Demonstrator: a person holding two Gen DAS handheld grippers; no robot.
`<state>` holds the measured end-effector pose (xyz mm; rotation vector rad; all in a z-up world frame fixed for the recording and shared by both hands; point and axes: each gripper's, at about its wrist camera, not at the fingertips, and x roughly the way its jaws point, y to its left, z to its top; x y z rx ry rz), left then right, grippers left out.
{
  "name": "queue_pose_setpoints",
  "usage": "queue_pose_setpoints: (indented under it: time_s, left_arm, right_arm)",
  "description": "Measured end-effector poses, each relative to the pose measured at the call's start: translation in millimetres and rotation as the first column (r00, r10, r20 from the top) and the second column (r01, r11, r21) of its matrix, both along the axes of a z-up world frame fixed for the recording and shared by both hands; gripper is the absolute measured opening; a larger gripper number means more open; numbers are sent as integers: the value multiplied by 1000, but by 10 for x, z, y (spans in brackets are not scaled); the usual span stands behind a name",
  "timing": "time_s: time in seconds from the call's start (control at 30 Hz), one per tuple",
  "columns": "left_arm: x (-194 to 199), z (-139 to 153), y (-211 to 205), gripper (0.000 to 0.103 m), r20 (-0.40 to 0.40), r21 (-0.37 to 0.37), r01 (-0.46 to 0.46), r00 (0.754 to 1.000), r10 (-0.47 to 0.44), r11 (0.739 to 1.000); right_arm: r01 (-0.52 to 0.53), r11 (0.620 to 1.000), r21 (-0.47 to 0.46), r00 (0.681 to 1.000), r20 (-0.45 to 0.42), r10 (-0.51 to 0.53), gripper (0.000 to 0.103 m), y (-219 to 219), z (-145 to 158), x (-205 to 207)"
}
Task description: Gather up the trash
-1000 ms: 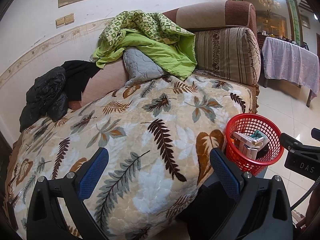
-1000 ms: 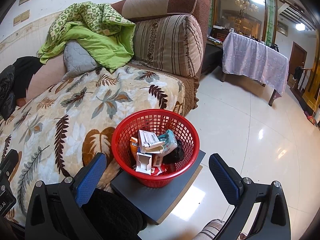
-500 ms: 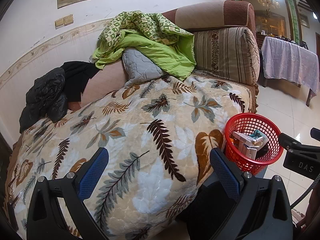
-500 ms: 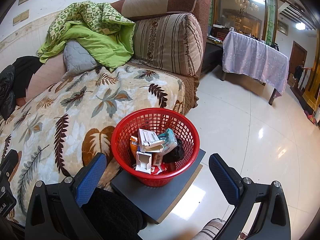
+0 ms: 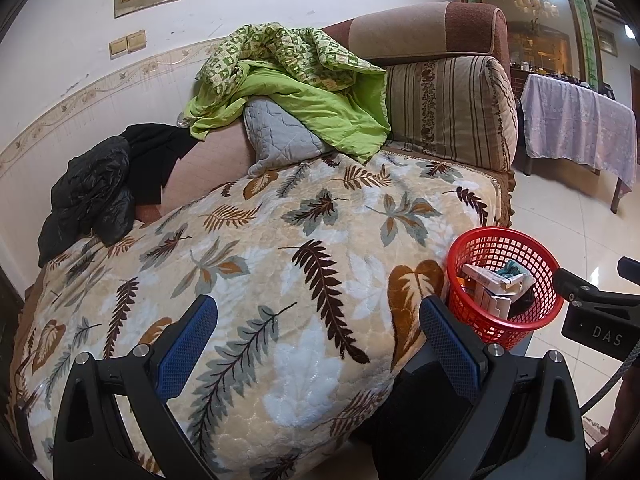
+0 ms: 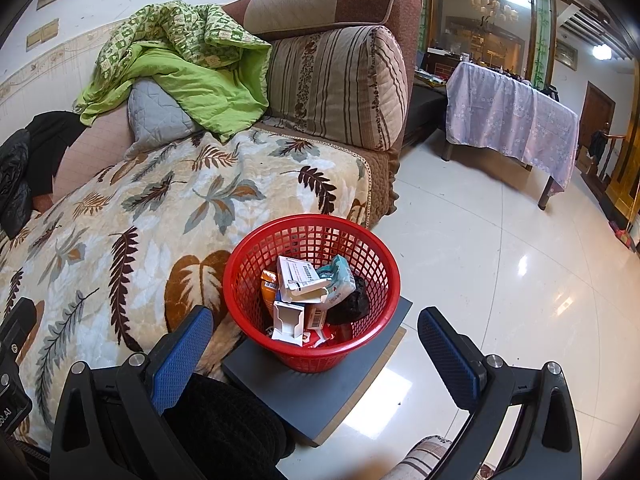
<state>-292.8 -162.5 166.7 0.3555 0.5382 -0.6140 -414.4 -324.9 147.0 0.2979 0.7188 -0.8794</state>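
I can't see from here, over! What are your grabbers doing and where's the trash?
Left gripper open, empty. Right gripper open, empty. Trash sits in red basket on grey board. Nothing blocking.

You are looking at a sofa [image 5: 432,28] filling the left of the frame, a leaf blanket [image 5: 256,280] lying across its seat. A green quilt [image 5: 288,84] and black jacket [image 5: 92,192] are resting at its back. At lower centre, a grey board [image 6: 320,392] is carrying the basket [image 6: 312,344].
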Motion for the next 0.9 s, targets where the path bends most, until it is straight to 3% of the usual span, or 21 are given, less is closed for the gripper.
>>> queue_pose_setpoints:
  time_s: [0.67, 0.8, 0.9]
  left_arm:
    - [6, -2, 1, 101, -7, -2, -4, 1000, 4, 1000]
    - [66, -2, 47, 101, -50, -34, -27, 998, 26, 999]
    - [328, -9, 185, 101, -105, -48, -117, 988, 111, 992]
  right_arm:
    - [-24, 1000, -7, 1000, -6, 24, 103, 20, 19, 59]
    - [-89, 996, -9, 996, -11, 89, 103, -3, 35, 218]
    - [-179, 984, -12, 984, -21, 179, 103, 8, 87, 506]
